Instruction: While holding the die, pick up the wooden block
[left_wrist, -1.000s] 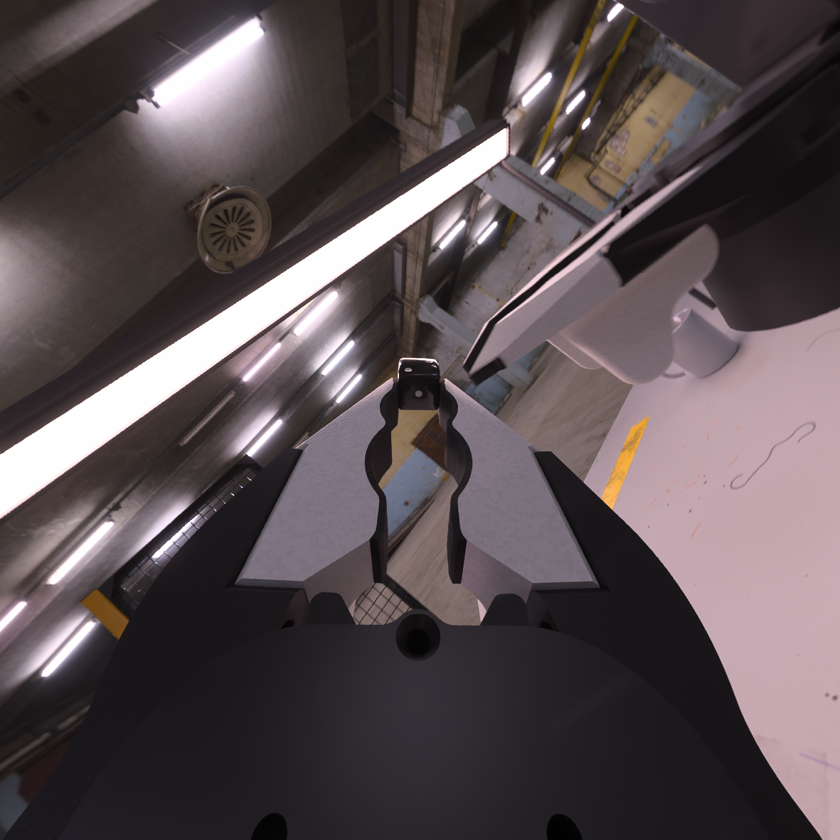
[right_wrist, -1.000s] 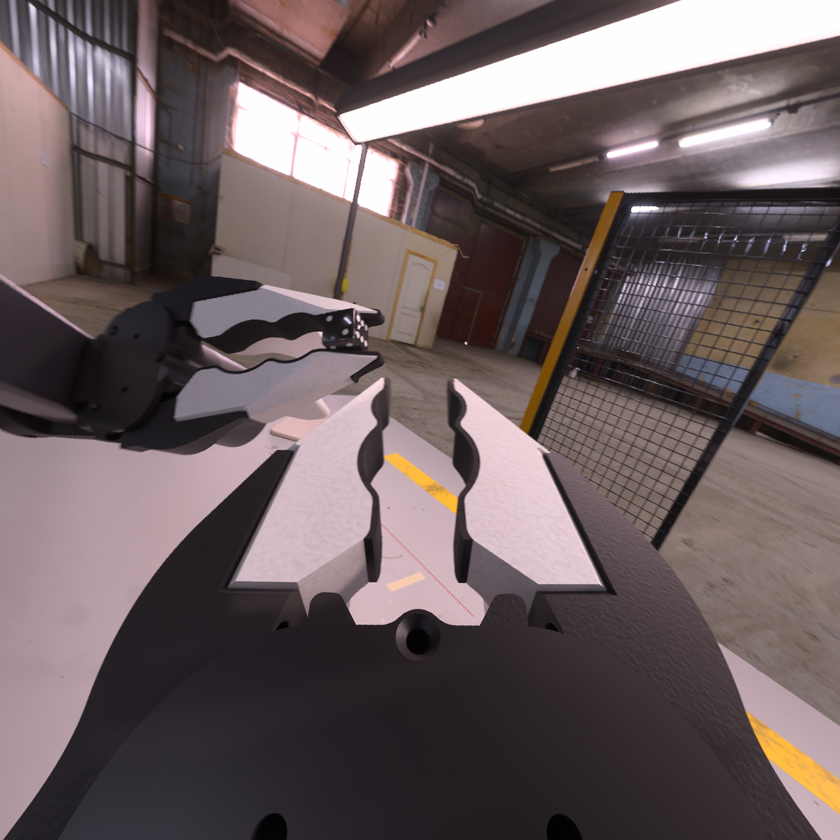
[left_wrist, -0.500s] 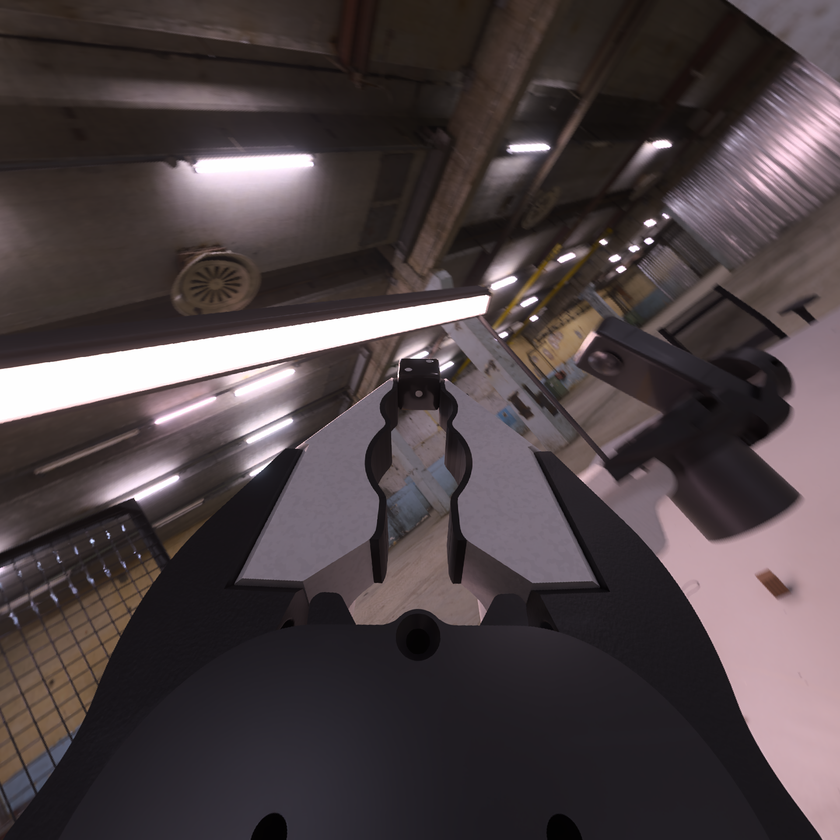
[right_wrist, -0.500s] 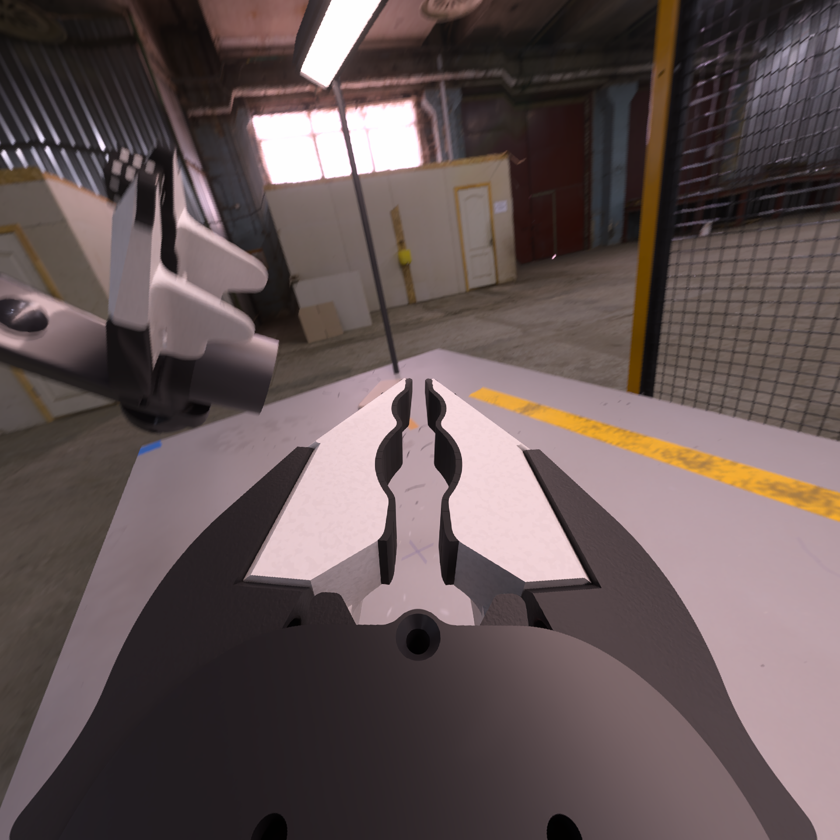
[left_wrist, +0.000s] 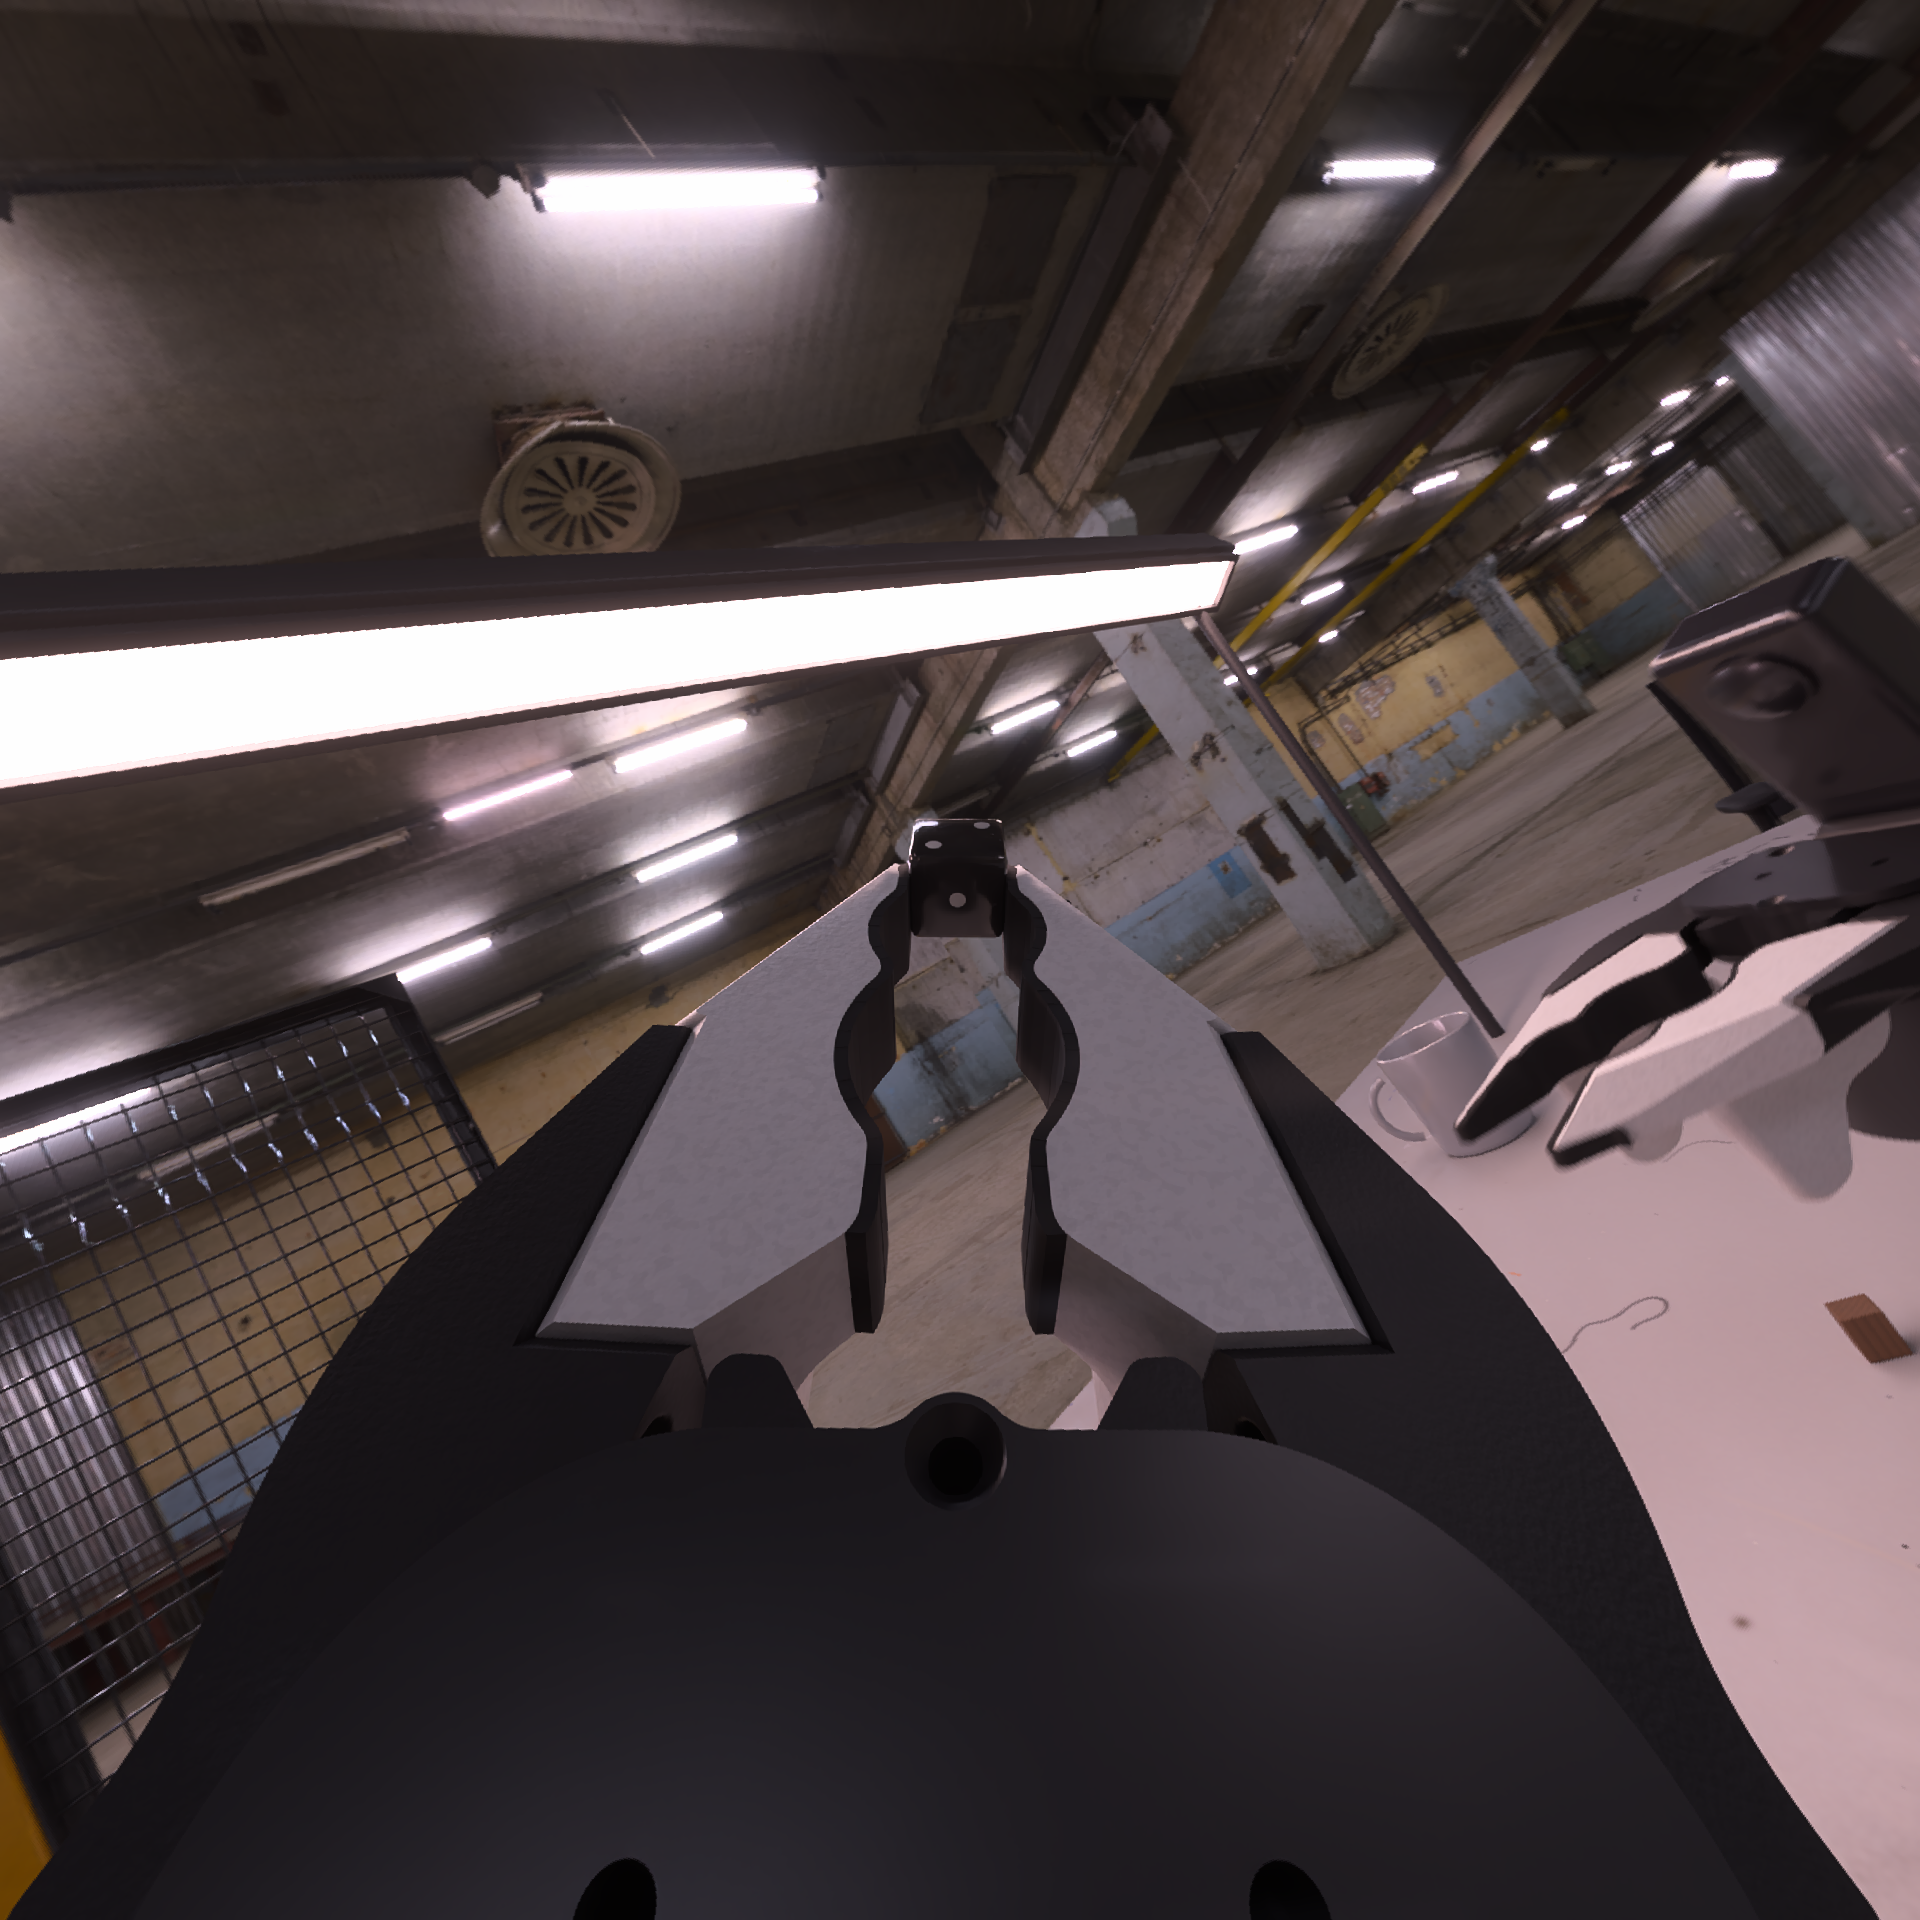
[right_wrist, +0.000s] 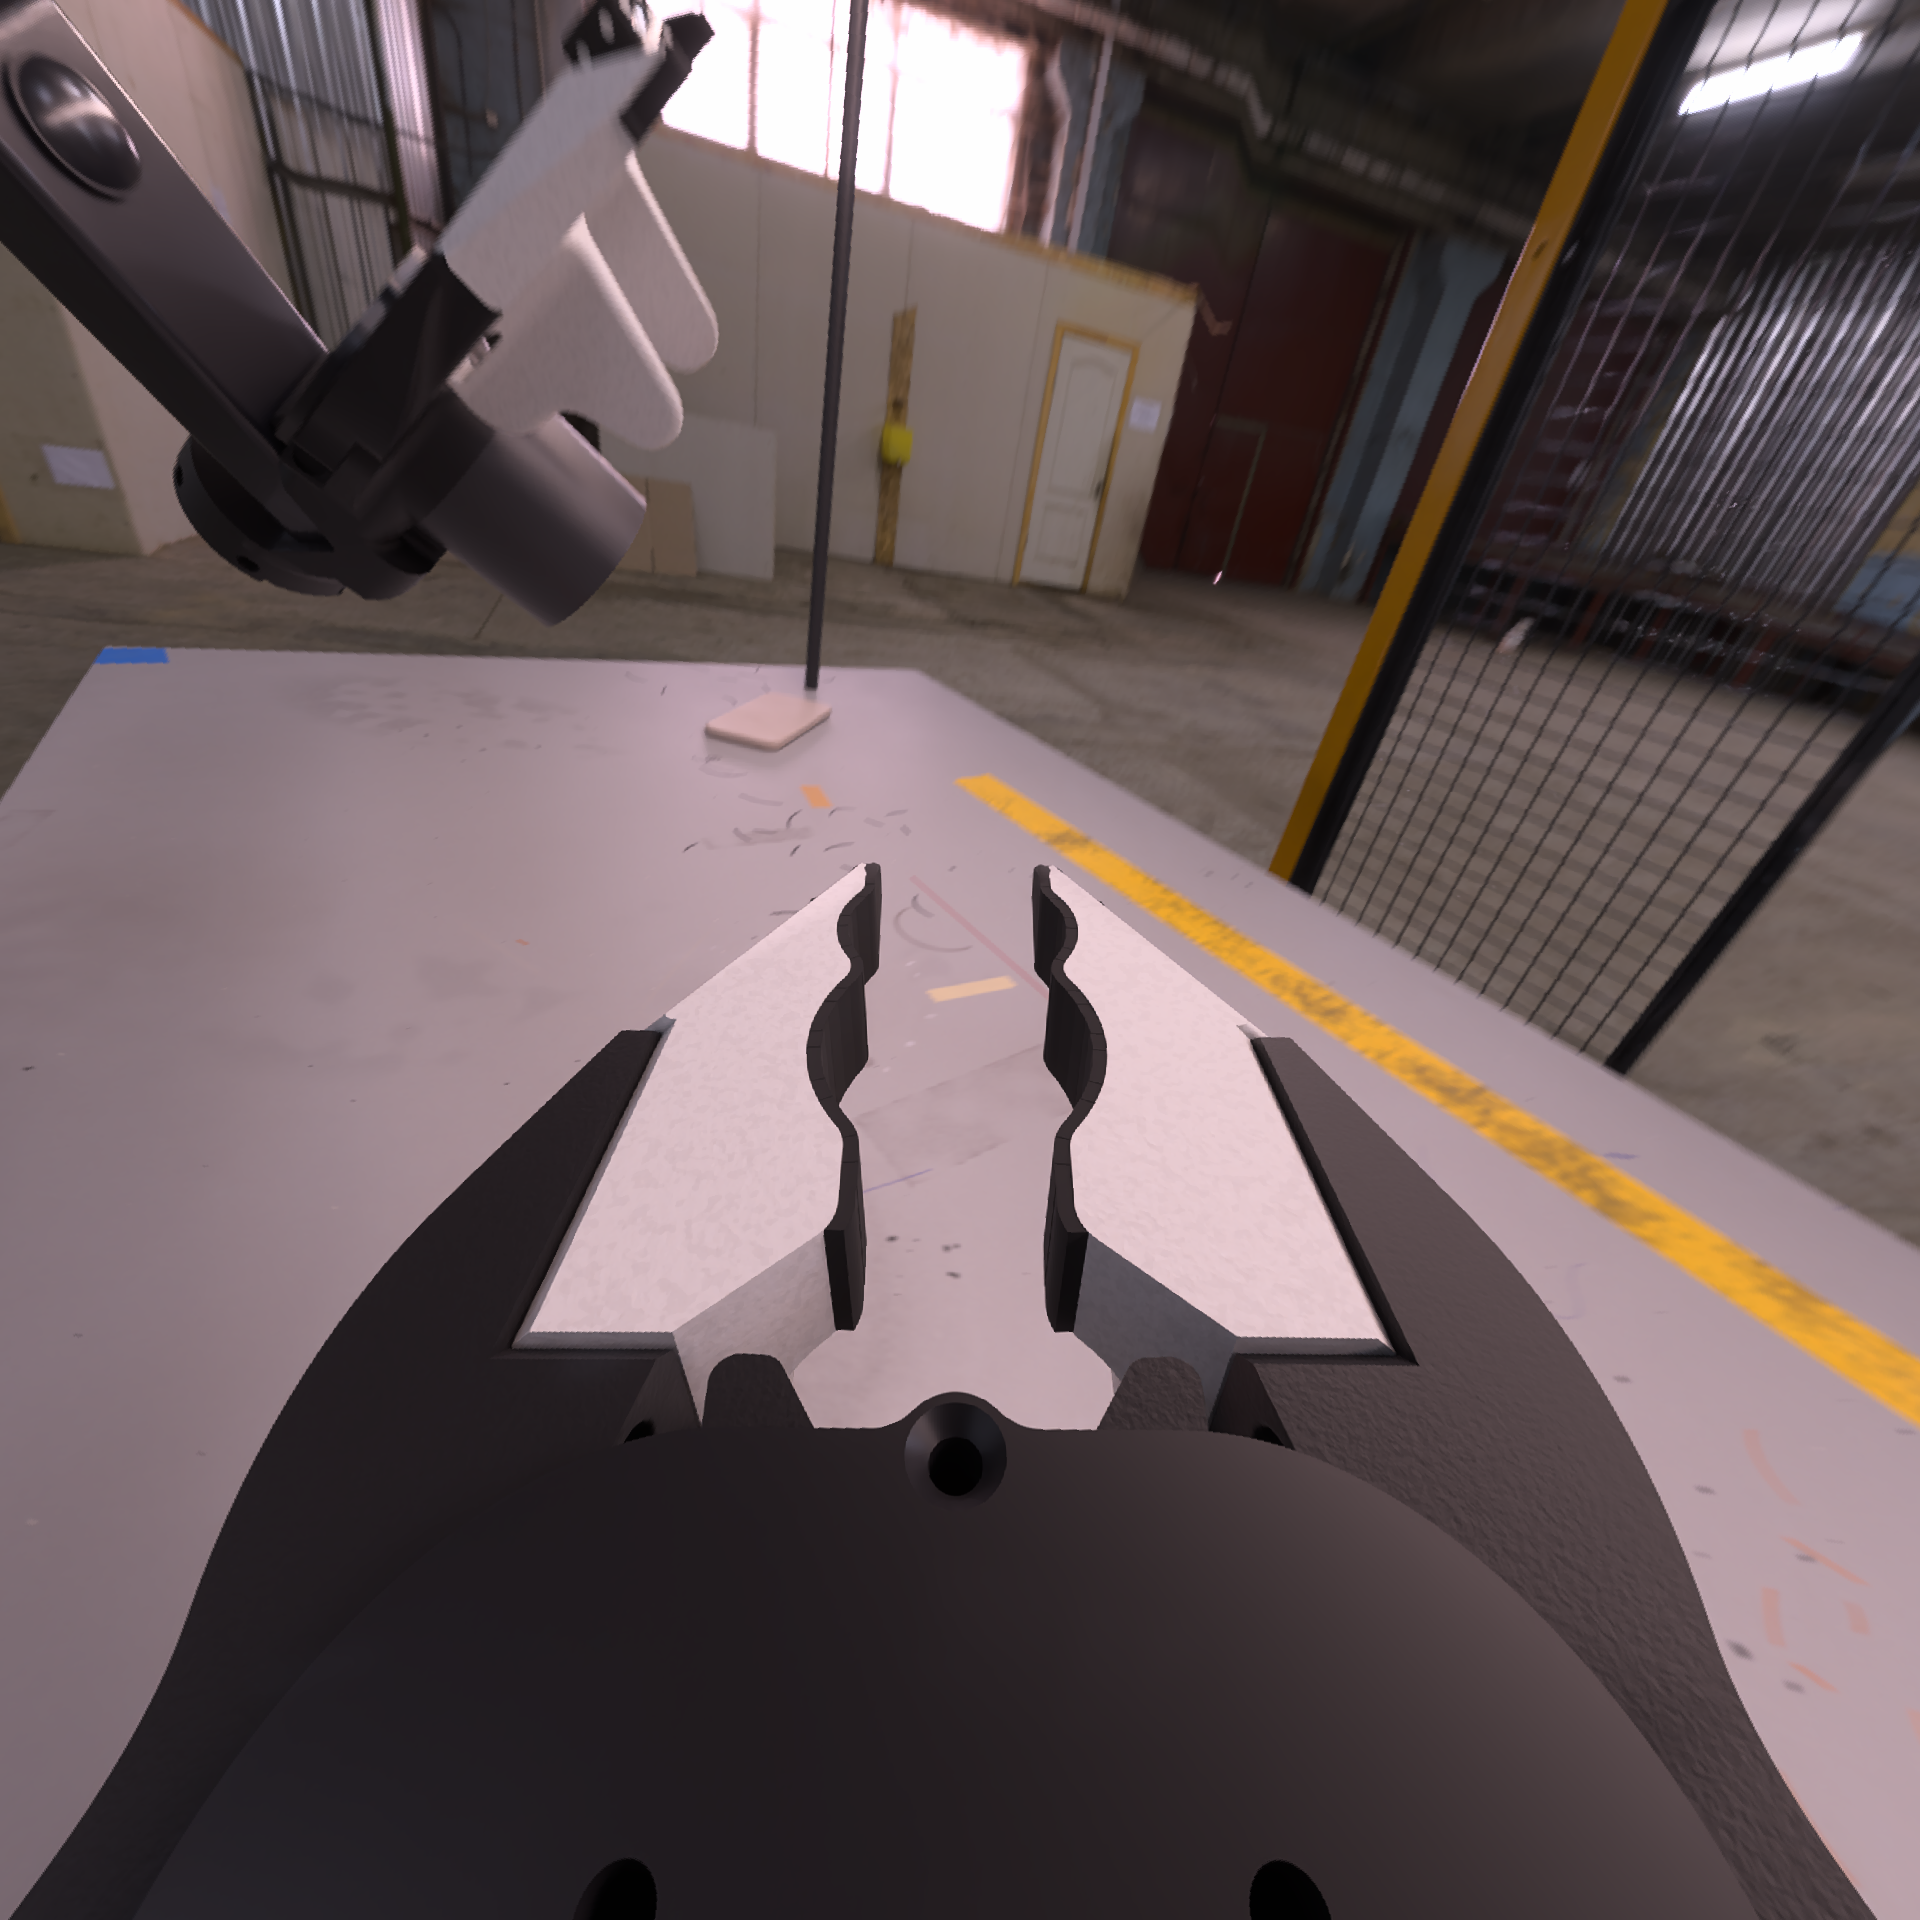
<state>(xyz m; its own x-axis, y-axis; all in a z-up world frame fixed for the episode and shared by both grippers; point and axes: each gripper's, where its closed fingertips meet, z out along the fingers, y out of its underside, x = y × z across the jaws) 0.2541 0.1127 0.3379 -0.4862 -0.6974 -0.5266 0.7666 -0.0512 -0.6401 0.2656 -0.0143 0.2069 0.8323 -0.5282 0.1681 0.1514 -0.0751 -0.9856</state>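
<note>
Clamping the black die (left_wrist: 957, 879) at the left gripper (left_wrist: 957, 914)'s very tips, you risk slipping it while your empty, parted right gripper (right_wrist: 957, 883) hunts the wooden block (left_wrist: 1867, 1340), unseen from its own camera, at four o'clock.

Each hand-held gripper pairs a matte black, finely textured body with two pale grey, speckled wedge fingers (right_wrist: 748, 1122) edged by wavy black inner pads (right_wrist: 1070, 1049). A round recessed screw hole (right_wrist: 954, 1455) sits below the fingers, with two dark oval openings lower still.
</note>
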